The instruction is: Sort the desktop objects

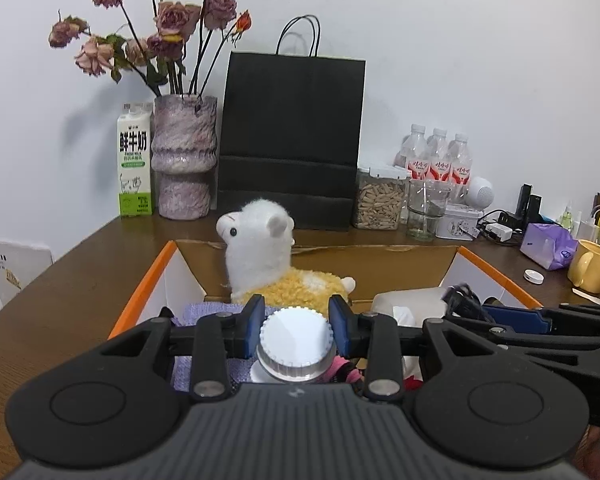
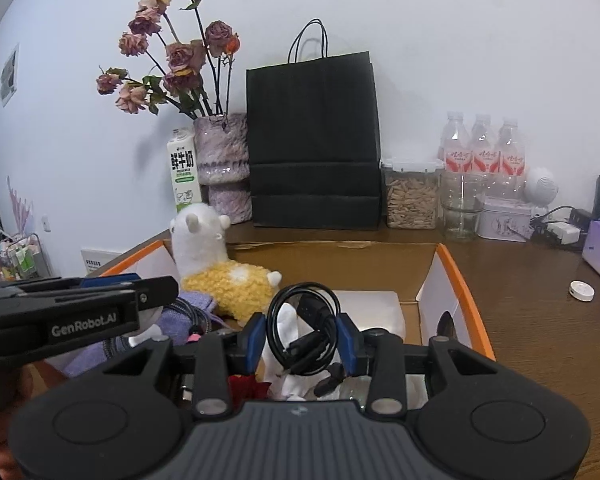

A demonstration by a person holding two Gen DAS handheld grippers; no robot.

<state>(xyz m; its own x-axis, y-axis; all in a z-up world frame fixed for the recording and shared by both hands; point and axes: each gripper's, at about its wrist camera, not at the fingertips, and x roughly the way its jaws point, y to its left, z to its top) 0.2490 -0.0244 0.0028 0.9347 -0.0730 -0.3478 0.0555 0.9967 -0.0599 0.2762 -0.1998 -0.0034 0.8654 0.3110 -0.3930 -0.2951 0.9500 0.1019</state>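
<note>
A: White ribbed plastic fills the left wrist view: the cap of a small bottle [image 1: 294,338] sits between the blue pads of the left gripper [image 1: 296,322], and the jaws pinch it just below the cap.

B: Why hold it there?

A: My guess is that the neck gives the pads a narrow, firm seat. The bottle hangs over the near edge of the cardboard box [image 1: 380,270], which stands on the brown desk [image 1: 80,264]. Inside, toward the box's far left corner, a plush alpaca [image 1: 268,264] already lies.

B: So the box is the collecting place?

A: It looks so. The black paper bag [image 1: 292,140] and vase [image 1: 184,156] stand along the desk's far edge, untouched.

B: And the right wrist view?

A: The right gripper [image 2: 302,338] pinches a coiled black cable [image 2: 304,320] between its pads, above the middle of the box near its front. Gripping across the coil probably keeps the loops together. The other gripper reaches in from the left edge.
</note>
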